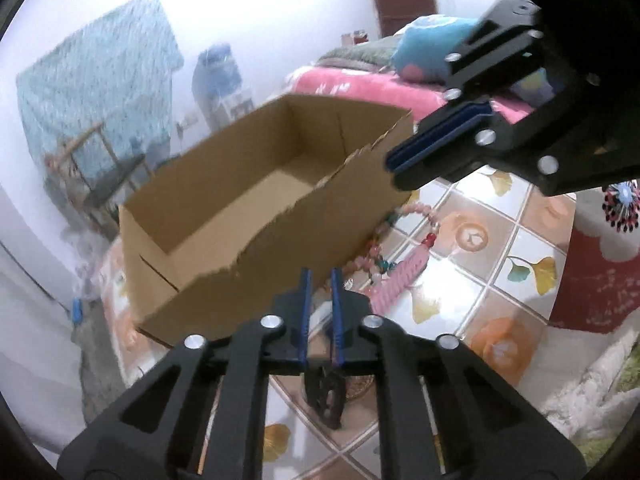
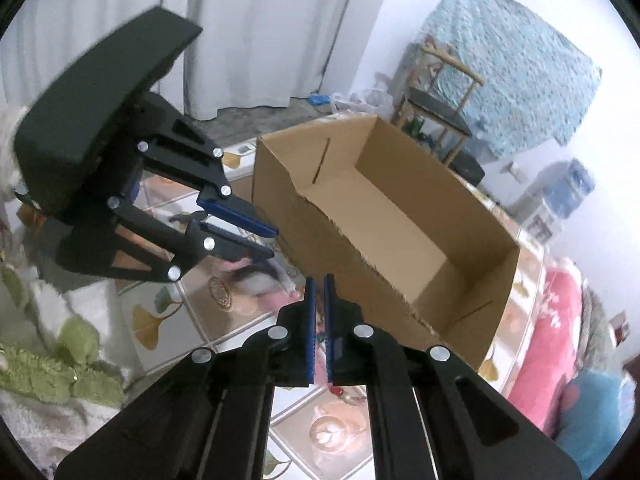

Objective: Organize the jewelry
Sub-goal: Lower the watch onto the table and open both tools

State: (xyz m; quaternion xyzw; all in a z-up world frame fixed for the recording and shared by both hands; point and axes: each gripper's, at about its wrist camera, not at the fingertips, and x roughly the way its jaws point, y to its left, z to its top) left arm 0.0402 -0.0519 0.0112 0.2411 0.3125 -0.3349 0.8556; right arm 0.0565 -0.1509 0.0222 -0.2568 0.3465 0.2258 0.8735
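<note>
An open cardboard box stands empty on the tile-patterned table. Beside it lie a pink bead necklace and a pink tassel, which appear only as a blur of jewelry in the right wrist view. My left gripper hovers over the box's near wall with its pads almost together. A dark ornate piece shows behind the pads; I cannot tell whether it is gripped or lies on the table. My right gripper hangs above the beads, shut, with nothing visible between its pads.
A red container with a white top stands at the table's right, with a spiky red-and-black ornament above it. A green fuzzy cloth lies at the table's near corner. A bed with a pink blanket is behind the box.
</note>
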